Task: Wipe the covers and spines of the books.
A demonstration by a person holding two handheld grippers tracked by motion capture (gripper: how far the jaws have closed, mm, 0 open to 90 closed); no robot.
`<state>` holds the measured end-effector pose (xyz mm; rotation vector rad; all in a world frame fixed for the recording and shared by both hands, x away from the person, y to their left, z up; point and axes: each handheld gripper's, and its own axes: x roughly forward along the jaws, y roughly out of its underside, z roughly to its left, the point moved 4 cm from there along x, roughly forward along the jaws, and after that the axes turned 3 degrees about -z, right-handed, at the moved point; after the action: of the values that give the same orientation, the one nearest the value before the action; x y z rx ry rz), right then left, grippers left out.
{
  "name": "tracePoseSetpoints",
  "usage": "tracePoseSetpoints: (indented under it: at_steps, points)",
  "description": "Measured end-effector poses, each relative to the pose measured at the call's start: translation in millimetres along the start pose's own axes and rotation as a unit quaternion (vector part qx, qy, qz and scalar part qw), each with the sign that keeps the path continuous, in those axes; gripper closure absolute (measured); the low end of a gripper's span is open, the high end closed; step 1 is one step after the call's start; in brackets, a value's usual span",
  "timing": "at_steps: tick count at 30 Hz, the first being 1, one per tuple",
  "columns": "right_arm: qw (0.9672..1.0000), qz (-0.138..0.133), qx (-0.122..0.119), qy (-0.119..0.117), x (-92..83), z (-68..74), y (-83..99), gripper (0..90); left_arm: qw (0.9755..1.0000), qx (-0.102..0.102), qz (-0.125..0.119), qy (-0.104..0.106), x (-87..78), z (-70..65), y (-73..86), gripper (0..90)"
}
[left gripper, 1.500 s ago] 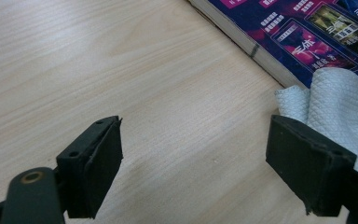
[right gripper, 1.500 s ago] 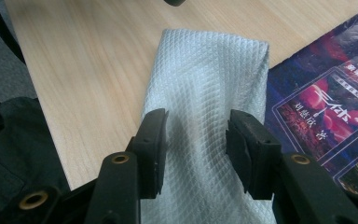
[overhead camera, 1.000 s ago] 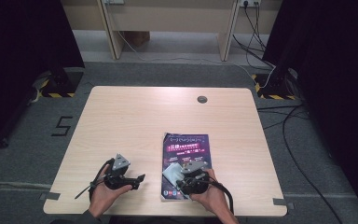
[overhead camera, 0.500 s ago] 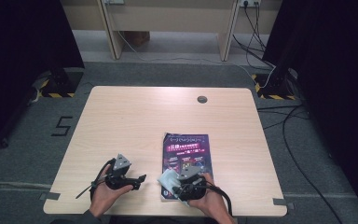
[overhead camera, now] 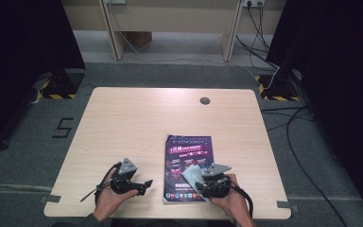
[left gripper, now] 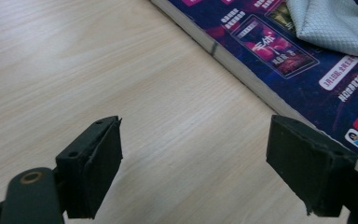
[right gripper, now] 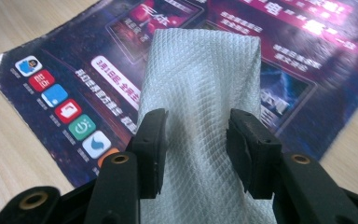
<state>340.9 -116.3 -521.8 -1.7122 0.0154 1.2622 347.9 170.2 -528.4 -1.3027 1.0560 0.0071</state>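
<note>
On the pale wood-grain surface (overhead camera: 137, 123), the landmark is the flat purple-and-magenta printed magazine (overhead camera: 189, 168), lying near the front edge and a little right of the middle. Left of the magazine, well short of its spine, the left gripper (overhead camera: 142, 185) lies low over bare wood in the person's left hand (overhead camera: 108, 198), its jaws pointing toward the magazine. In the left gripper view (left gripper: 200, 172) the two black jaws stand wide apart with nothing between them — only wood grain, with the magazine's (left gripper: 307, 60) thick pale edge running just beyond the far jaw.

On the magazine's near half rests a light grey, diamond-textured woven cloth (overhead camera: 193, 174) (bunched rather than spread flat). The right gripper (overhead camera: 203, 182), held by the right hand (overhead camera: 231, 201) at the magazine's front right corner, has the cloth clamped: in the right gripper view (right gripper: 196, 140) both jaws press against the sides of a folded ridge of cloth (right gripper: 200, 84), which runs forward over the cover's (right gripper: 307, 56) dark printed panels.

Beyond the magazine, toward the far edge, a small round grey cable port (overhead camera: 204, 100) sits in the surface.
</note>
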Motion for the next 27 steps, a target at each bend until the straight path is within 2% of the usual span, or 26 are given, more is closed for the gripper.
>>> tracePoseSetpoints:
  at_steps: [4, 7, 10, 13, 18, 23, 27]
  points:
    - [1.0000, 0.006, -0.005, -0.003, -3.9, 6.2, 3.2, 57.5, 0.9998, 0.002, -0.003, 0.021, 6.4, -13.2, -1.5, 17.2]
    - [0.9998, 0.004, -0.014, -0.013, -8.3, 11.9, 8.7, 57.5, 0.9993, 0.011, -0.007, 0.036, 11.3, -25.0, -2.7, 17.0]
    - [0.9998, 0.000, -0.017, -0.014, -10.2, 10.3, 11.4, 57.5, 0.9985, 0.025, -0.002, 0.049, 17.7, -35.8, -2.8, 16.6]
    - [1.0000, -0.003, -0.008, -0.003, -11.2, 0.2, 12.9, 57.6, 0.9978, 0.029, -0.006, 0.060, 20.2, -42.6, -3.6, 16.4]
    - [0.9994, -0.013, 0.017, 0.028, -13.5, -23.9, 15.8, 57.7, 0.9976, 0.038, -0.003, 0.059, 22.6, -45.0, -3.0, 16.1]
    - [0.9984, -0.012, 0.035, 0.043, -9.8, -35.7, 11.6, 56.7, 0.9974, 0.053, 0.006, 0.049, 24.6, -45.4, -1.4, 15.5]
    - [0.9981, -0.006, 0.033, 0.053, -3.0, -44.1, 2.6, 56.7, 0.9969, 0.062, 0.006, 0.048, 25.1, -45.5, -0.7, 16.4]
